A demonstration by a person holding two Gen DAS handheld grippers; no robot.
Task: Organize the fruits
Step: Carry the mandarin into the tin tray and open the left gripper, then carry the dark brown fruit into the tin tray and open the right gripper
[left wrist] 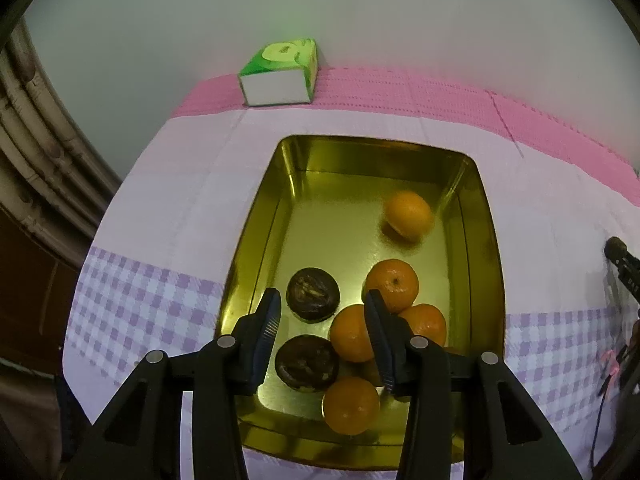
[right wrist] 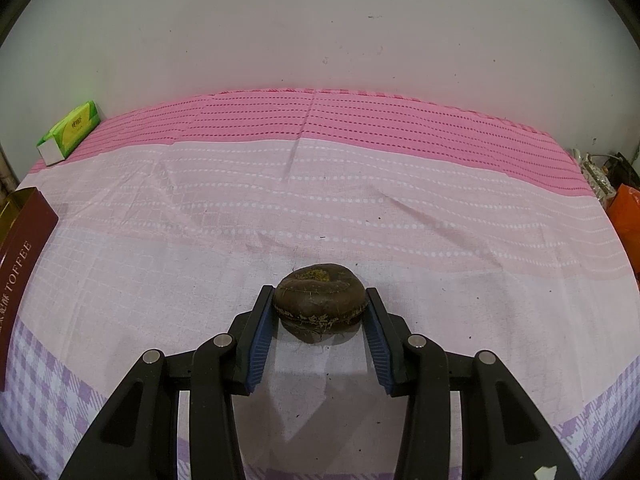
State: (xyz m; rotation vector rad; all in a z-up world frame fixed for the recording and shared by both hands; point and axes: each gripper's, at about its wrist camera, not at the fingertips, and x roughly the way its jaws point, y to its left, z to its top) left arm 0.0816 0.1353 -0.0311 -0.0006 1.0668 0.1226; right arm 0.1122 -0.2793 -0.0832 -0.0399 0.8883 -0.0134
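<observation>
In the left wrist view a gold tin tray [left wrist: 256,240] lies on the pink cloth. It holds several oranges [left wrist: 408,213] and two dark brown fruits [left wrist: 313,294]. My left gripper [left wrist: 322,304] hangs open and empty above the tray's near half. In the right wrist view a dark brown fruit [right wrist: 319,300] rests on the cloth. My right gripper [right wrist: 319,300] has a finger at each side of it, touching or nearly touching. The tray's dark red "TOFFEE" side [right wrist: 24,240] shows at the left edge.
A green and white carton [left wrist: 280,74] lies at the back of the table by the wall; it also shows in the right wrist view [right wrist: 70,132]. Bags and an orange object [right wrist: 624,216] sit past the table's right edge. A black tool [left wrist: 624,264] is right of the tray.
</observation>
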